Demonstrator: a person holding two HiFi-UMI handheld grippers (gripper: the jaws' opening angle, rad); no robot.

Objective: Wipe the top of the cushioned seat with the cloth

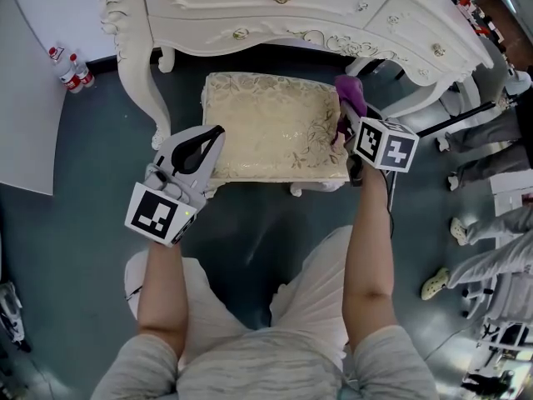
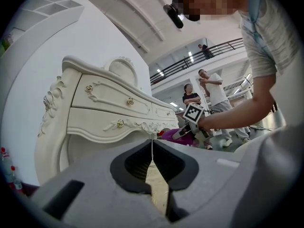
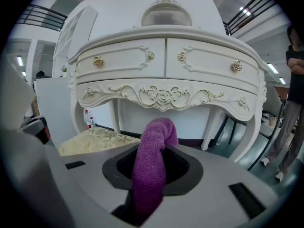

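The right gripper (image 1: 346, 122) was clamped on the purple cloth (image 1: 351, 97), which stood up in a thick roll from between its jaws and folded over at the top. It hung at the right edge of the cushioned seat (image 1: 275, 127), so the seat lay to that gripper's left and a little below it. The step in hand looked like the start of a wipe from that edge.

To do it well, the loose end of the cloth would need to be tipped down until it lay flat on the padding, then drawn leftward in overlapping passes toward the left gripper (image 1: 215, 136), with the clamp firm enough that the roll did not slide out. The left gripper's 2 jaws were together with nothing between them. It sat at the seat's near left corner, where it could brace the seat against the drag. Whether it touched the edge could not be told.

The seat was a cream, rectangular cushion with a raised floral pattern and a paler trim, dipped slightly in the middle. It stood just ahead of both grippers, partly under the white dressing table (image 1: 291, 7).
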